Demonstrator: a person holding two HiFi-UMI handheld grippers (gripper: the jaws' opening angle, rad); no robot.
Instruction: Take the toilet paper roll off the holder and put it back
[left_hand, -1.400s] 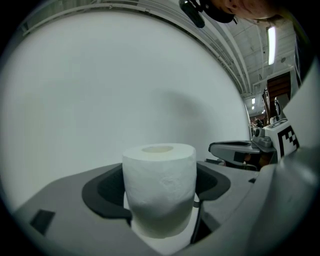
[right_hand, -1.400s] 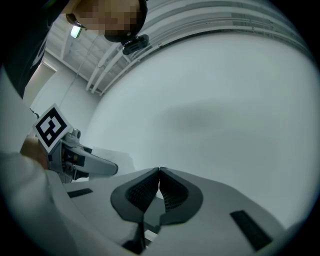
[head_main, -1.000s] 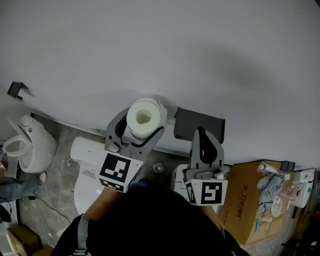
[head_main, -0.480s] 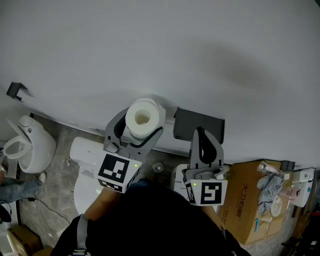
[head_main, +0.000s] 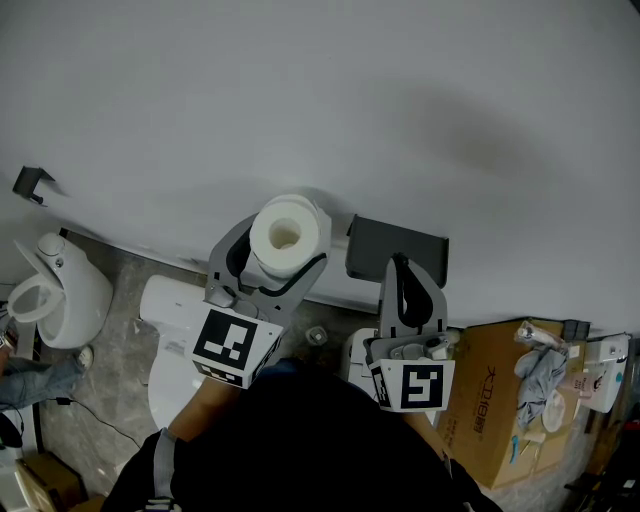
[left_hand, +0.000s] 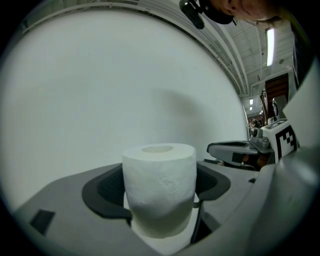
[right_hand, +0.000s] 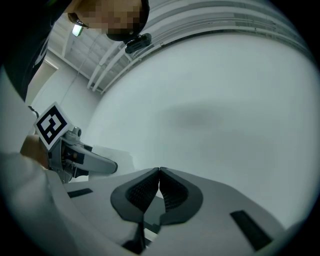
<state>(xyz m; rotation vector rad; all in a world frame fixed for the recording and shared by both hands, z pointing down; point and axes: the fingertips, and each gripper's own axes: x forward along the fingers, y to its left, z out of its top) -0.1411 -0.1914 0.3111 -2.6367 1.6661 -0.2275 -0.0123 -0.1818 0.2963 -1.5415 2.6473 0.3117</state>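
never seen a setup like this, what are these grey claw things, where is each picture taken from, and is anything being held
No robot here: a person holds a two-jaw gripper in each hand. The head view comes from a camera on their head, looking down a wall. The other two cameras ride on the grippers. The left gripper grips an upright toilet paper roll between its jaws. The right gripper is shut and empty. The dark holder on the wall shows no roll. On the floor: a toilet and a cardboard box.
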